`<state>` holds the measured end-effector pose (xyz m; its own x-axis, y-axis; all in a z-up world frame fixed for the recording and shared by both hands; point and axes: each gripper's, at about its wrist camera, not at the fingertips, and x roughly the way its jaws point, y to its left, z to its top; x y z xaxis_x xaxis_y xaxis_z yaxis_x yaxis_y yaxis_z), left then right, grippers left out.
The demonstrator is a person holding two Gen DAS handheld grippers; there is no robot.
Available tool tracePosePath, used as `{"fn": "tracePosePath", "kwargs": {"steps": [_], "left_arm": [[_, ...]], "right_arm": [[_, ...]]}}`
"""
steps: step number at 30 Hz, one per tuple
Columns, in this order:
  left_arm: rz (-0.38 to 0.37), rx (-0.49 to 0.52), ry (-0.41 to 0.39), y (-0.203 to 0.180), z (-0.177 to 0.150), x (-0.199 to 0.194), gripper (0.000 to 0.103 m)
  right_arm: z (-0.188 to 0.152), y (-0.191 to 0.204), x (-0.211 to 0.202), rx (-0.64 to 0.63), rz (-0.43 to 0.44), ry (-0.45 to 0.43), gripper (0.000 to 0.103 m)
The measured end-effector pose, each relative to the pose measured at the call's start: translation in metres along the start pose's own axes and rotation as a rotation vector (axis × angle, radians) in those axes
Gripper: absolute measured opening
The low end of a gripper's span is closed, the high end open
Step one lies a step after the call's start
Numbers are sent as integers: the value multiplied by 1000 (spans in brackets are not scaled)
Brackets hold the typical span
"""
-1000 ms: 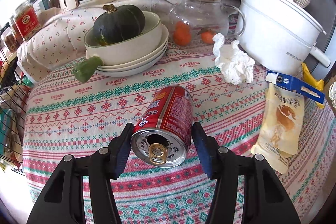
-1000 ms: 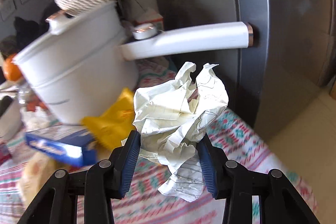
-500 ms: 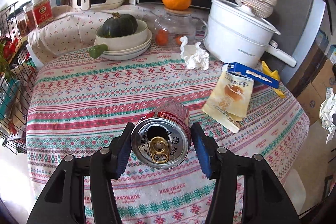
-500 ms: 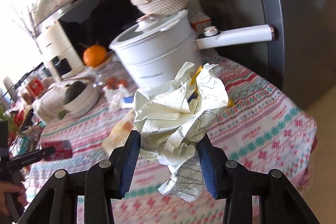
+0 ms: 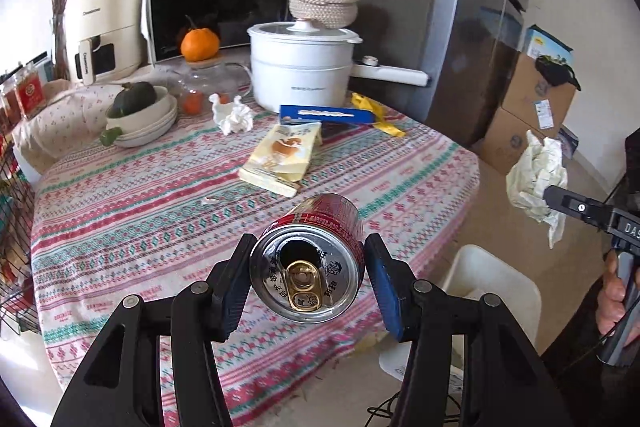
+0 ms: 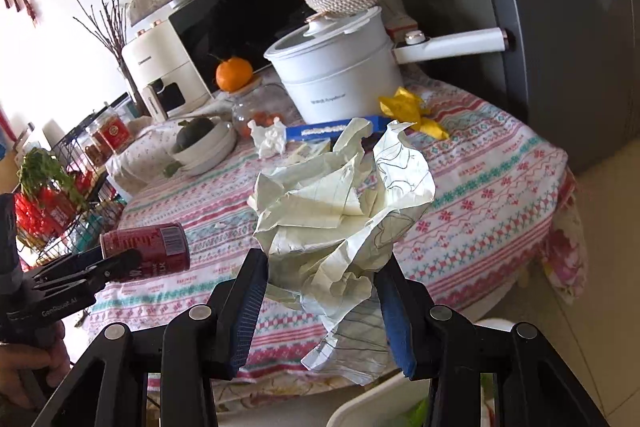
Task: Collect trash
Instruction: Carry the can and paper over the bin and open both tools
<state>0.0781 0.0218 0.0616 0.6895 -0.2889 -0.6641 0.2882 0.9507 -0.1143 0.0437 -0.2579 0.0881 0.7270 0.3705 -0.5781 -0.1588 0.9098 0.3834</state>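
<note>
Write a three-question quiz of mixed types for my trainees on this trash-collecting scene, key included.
1. True or false: the left tool is clamped on a red can.
2. What does the right tool hold? A) yellow wrapper B) crumpled paper C) tissue
3. Fill in: the white crumpled tissue lies on the ____.

Key:
1. True.
2. B, crumpled paper.
3. Table, in front of the white pot.

Black claw (image 5: 308, 279), blue pads (image 5: 386, 287), silver screws
</note>
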Motion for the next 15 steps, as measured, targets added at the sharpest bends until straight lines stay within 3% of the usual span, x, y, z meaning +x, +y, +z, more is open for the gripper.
{"fn": "tracePosePath", "kwargs": {"steps": [9, 15], "left_arm": [[-283, 78, 114, -89, -38, 16, 57], [-330, 156, 170, -128, -49, 32, 57]], "right_arm": [[-40, -31, -38, 94, -94, 29, 49], [-76, -62, -13, 185, -204, 249, 52]]}}
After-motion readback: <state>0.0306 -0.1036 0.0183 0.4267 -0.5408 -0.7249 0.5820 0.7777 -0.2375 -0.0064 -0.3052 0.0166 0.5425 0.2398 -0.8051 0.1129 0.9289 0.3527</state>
